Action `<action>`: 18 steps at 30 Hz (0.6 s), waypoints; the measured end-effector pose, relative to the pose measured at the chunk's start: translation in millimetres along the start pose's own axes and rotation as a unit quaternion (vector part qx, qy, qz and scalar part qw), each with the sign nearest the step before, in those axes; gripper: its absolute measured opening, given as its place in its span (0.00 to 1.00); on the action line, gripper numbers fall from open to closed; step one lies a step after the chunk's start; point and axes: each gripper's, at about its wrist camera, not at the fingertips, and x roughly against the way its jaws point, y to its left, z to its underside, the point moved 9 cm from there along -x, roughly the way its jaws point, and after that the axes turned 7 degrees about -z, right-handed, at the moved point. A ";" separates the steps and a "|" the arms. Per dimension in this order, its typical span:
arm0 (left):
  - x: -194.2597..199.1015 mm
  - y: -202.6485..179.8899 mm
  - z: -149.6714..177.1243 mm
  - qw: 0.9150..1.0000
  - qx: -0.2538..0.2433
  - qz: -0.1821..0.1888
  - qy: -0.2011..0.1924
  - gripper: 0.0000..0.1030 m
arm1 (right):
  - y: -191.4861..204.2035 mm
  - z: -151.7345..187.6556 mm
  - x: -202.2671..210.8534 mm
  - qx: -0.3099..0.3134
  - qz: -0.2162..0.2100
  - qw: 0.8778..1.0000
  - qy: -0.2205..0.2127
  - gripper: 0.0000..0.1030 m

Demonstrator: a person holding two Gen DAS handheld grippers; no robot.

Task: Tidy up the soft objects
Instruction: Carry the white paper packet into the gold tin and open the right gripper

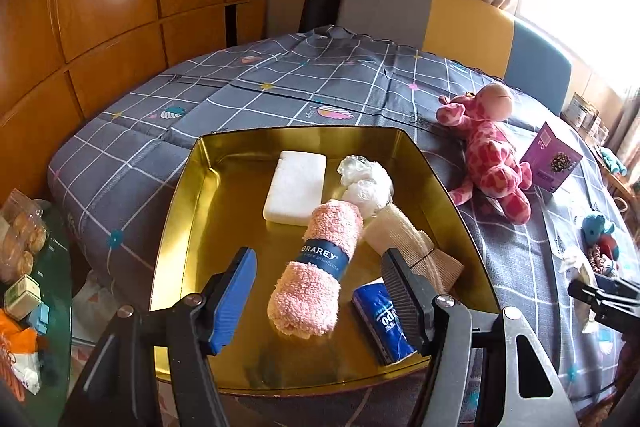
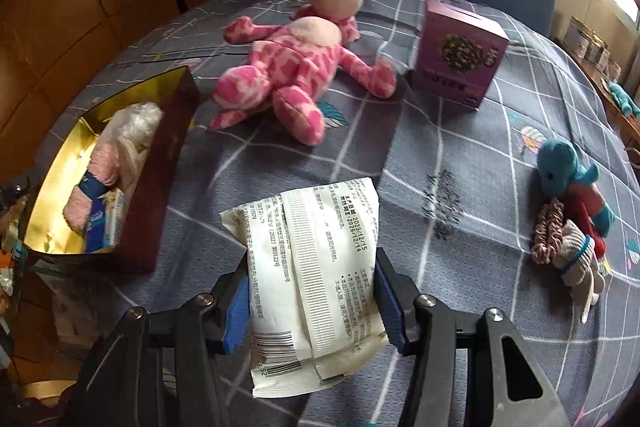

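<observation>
The right gripper point(image 2: 312, 303) pinched a white printed soft packet point(image 2: 316, 267), probably bound for the gold-lined tray point(image 2: 60, 163) at nine o'clock; the left gripper point(image 1: 320, 291) hung spread above the rolled pink terry dishcloth point(image 1: 316, 267) there.

Gold tray point(image 1: 192, 187), pink towel point(image 1: 320, 259), pink-spotted giraffe point(image 2: 288, 75), grey checked cloth point(image 1: 280, 87)

Blue pack point(image 1: 386, 323) (print unreadable) partly hidden.

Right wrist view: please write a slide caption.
Right gripper holds a white packet above the checked cloth, near a pink plush.
</observation>
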 end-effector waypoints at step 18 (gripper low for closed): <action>-9.4 42.8 -4.0 0.998 0.049 -0.026 -0.001 0.64 | 192.7 -65.9 -58.0 0.108 -0.164 0.980 0.032 0.53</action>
